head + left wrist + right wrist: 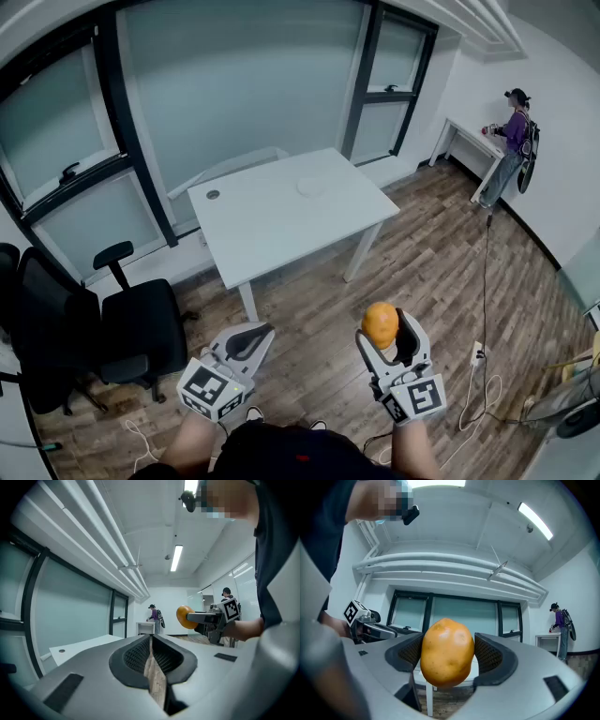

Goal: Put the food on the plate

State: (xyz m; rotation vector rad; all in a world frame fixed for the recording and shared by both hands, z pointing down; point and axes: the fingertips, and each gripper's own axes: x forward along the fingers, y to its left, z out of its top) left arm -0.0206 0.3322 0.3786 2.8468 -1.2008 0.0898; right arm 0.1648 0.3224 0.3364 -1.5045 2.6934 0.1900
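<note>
Transfer not yet made. The right gripper (387, 339) clamps an orange-skinned potato (446, 651) between both pads, held in the air and well apart from the white plate (312, 187) on the table (272, 230) (plate appears bare). The left gripper (151, 644) has its jaws together, empty. Carry and placement are outstanding.

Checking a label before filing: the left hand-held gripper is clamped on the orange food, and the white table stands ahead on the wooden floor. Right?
Wrong side: the right hand-held gripper is clamped on the orange food, as the right gripper view shows; the left hand-held gripper is shut, empty. The white table does stand ahead on the wooden floor.
</note>
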